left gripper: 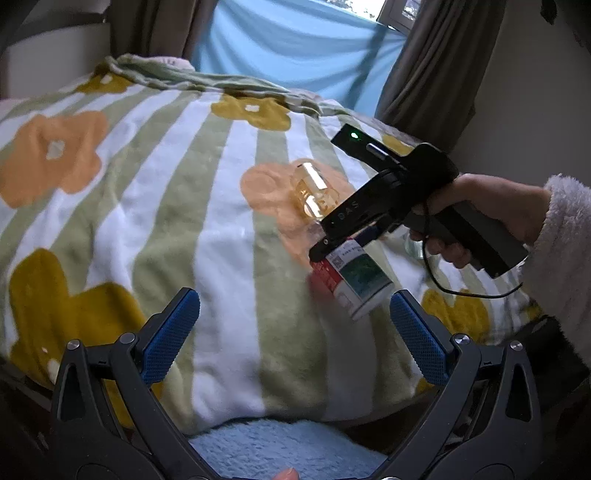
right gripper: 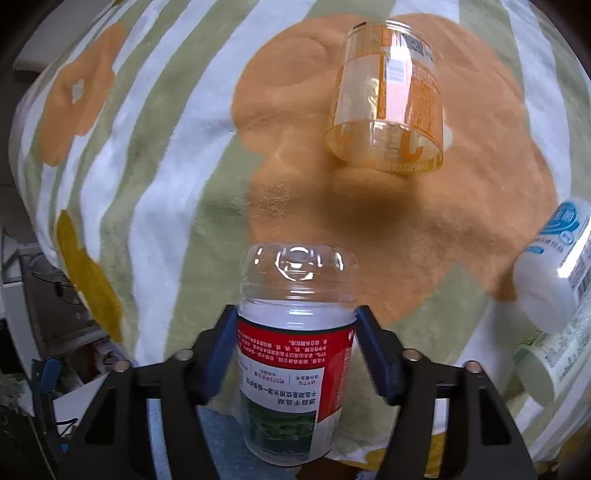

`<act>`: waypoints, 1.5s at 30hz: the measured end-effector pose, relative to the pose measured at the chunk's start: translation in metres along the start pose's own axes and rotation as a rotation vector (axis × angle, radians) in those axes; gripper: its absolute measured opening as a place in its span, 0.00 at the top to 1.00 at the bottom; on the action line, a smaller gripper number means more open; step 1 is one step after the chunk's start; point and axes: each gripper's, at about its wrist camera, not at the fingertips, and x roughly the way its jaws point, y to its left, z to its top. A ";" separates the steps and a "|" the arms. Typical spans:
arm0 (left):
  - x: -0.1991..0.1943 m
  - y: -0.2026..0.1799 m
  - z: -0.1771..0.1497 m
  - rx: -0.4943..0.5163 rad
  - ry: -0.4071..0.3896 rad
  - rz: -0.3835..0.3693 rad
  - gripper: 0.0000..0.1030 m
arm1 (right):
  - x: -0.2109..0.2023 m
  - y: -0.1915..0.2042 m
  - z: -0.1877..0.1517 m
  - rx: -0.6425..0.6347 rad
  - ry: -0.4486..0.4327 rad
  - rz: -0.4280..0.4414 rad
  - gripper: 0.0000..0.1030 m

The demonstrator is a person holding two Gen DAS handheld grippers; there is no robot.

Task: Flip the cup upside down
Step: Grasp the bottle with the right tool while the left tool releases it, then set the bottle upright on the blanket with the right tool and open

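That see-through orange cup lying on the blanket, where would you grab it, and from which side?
Judging by its pose, grip the orange cup across the middle of its round wall, coming down from above. It lies tipped on the blanket, so the curved sides are exposed, and open fingers could straddle them.

Soft daylight enters from the window at rear; overall illumination is dim. Both views show strong fisheye curvature with dark corners. The held cup is motion-blurred. Glare streaks mark the orange cup; a shadow lies beneath it.
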 end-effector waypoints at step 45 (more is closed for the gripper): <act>-0.006 -0.005 -0.002 -0.015 0.030 -0.065 0.00 | -0.031 0.021 -0.132 -0.125 -0.851 -0.129 0.44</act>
